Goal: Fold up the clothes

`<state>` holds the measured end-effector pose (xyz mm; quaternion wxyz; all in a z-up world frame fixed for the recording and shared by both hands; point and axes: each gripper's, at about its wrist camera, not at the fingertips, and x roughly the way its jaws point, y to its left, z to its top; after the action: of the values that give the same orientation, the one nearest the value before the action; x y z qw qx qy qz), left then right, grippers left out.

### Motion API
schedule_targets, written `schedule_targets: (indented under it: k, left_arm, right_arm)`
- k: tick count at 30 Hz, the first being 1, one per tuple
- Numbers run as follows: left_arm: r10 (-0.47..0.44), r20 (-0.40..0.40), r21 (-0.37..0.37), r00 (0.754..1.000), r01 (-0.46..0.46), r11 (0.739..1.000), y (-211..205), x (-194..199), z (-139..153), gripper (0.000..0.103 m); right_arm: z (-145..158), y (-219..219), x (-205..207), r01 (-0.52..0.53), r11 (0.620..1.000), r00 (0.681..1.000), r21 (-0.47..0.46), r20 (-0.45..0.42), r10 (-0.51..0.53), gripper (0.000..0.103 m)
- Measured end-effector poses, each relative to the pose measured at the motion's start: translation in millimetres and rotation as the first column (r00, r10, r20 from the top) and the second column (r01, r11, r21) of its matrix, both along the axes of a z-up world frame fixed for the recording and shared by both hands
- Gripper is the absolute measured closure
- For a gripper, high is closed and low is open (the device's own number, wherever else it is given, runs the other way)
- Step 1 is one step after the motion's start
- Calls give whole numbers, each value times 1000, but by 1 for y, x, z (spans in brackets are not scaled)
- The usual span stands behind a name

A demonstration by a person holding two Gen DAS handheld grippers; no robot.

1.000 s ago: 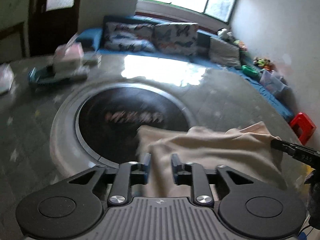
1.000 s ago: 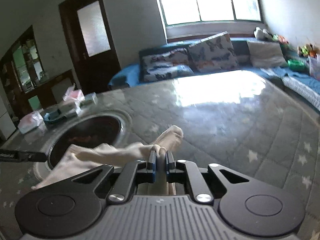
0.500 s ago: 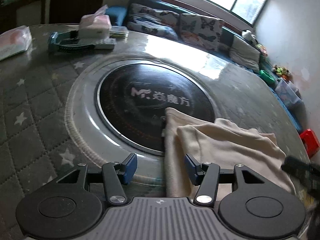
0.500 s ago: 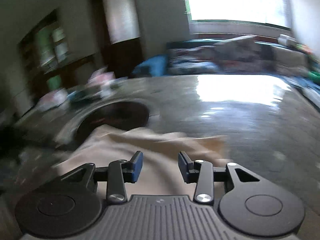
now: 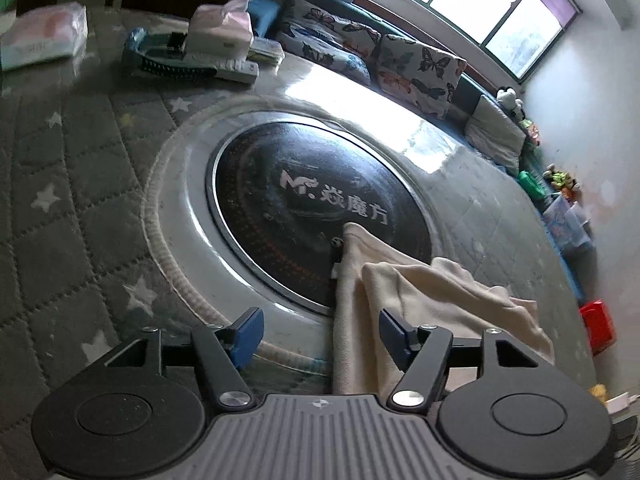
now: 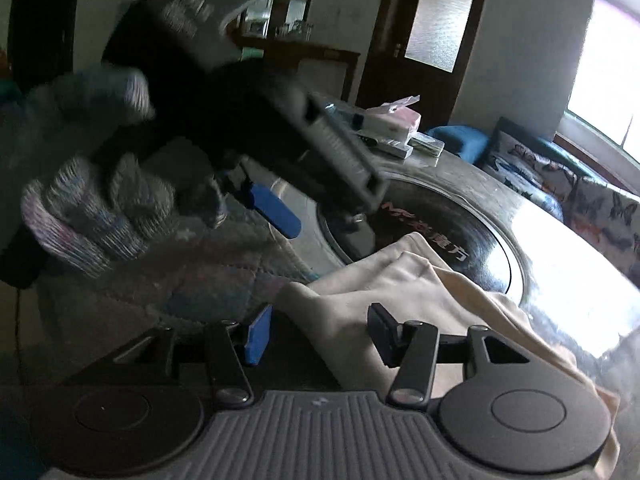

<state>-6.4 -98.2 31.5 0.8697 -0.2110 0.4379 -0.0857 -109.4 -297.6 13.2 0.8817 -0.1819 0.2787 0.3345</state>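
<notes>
A cream garment (image 5: pixel 432 300) lies folded on the table, its far corner over the black round cooktop (image 5: pixel 304 200). My left gripper (image 5: pixel 322 338) hangs open just above the garment's near left edge, with nothing between its blue pads. In the right wrist view the same cream garment (image 6: pixel 408 292) runs under my right gripper (image 6: pixel 322 338), which is open and holds nothing. The left gripper (image 6: pixel 276 208) shows there too, up left, held by a gloved hand (image 6: pixel 92 200).
The table carries a grey quilted star cover (image 5: pixel 60 200). At its far edge sit a tissue box (image 5: pixel 220 28), a blue tray (image 5: pixel 160 56) and a pink pack (image 5: pixel 44 36). A sofa with butterfly cushions (image 5: pixel 416 68) stands behind; a red stool (image 5: pixel 598 324) is at right.
Both grippers have opened and let go of the garment, which now lies on the table. The right gripper has swung left toward the left gripper; the left one has drawn back.
</notes>
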Motion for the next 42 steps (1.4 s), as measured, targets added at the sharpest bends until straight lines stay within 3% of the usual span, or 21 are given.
schedule_targets:
  k: [2,5,12,18,21,23,25,26,31,35,39,42]
  left_arm:
    - [-1,-4,-20,1000,1,1000,-1,1,-1,33]
    - [0,-7,-49,1000,-1,999,-2,2,-2,31]
    - [35,-61,-188,998,-46,981,-8,11,-3,24]
    - [32,-84,-300,996,-56,952,-24,21,-5,26]
    - [22,-113,-325,993,-58,944,-32,26,-12,45]
    - [14,-119,-314,993,-51,948,-34,27,-16,74]
    - [13,-114,-297,993,-46,954,-34,27,-18,83]
    - [13,-111,-288,994,-44,956,-34,26,-19,85]
    - [5,-96,-247,995,-29,969,-33,24,-20,86]
    - [-4,-81,-218,997,-14,976,-37,22,-17,86]
    - [-13,-71,-195,997,-2,981,-39,21,-16,86]
    - [-25,-61,-173,998,14,985,-40,21,-14,86]
  right_arm:
    - [0,0,1,11,1000,1000,8,2,-11,71]
    - [1,1,2,26,999,1000,19,6,-26,85]
    - [26,-37,6,119,972,993,201,-39,-113,88]
    - [30,-51,5,132,962,991,241,-52,-123,89]
    - [28,-51,1,123,961,992,248,-63,-110,89]
    - [27,-52,-2,119,961,992,249,-70,-104,89]
    - [27,-54,-2,110,963,992,247,-89,-90,88]
    - [27,-57,-3,116,961,991,252,-92,-96,81]
    - [29,-85,-2,191,947,980,258,-102,-169,78]
    - [29,-128,12,338,912,941,233,-92,-326,67]
    - [22,-176,35,496,847,868,194,-82,-489,66]
    - [13,-203,47,564,805,825,186,-103,-555,63]
